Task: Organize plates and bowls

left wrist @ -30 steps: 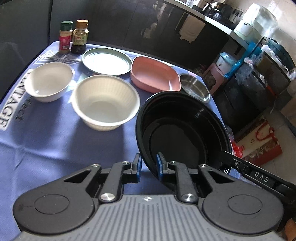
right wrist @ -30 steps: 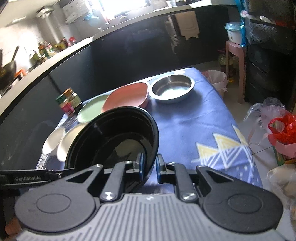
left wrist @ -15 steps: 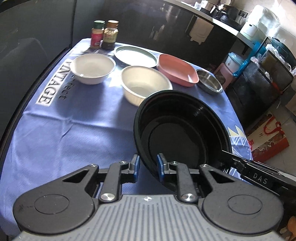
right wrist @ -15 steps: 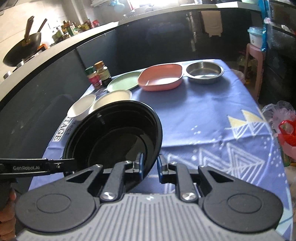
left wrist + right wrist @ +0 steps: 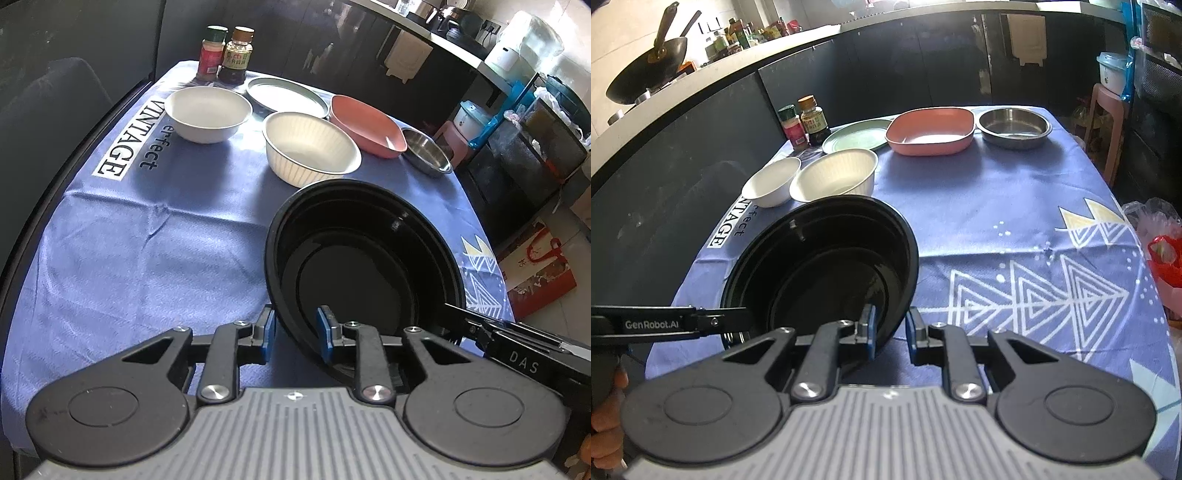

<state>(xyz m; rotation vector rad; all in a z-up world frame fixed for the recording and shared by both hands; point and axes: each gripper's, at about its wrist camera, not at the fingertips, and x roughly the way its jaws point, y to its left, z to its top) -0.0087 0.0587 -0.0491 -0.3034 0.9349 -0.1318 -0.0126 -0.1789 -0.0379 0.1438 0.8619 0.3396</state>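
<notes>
Left wrist: black bowl over blue tablecloth.

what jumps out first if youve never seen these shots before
A big black bowl fills the near foreground, tilted, with its rim between the fingers of the left gripper and the right gripper, one on each side. Behind it on the blue tablecloth sit two white bowls, a green plate, a pink dish and a steel bowl, with two spice jars at the far edge.
</notes>
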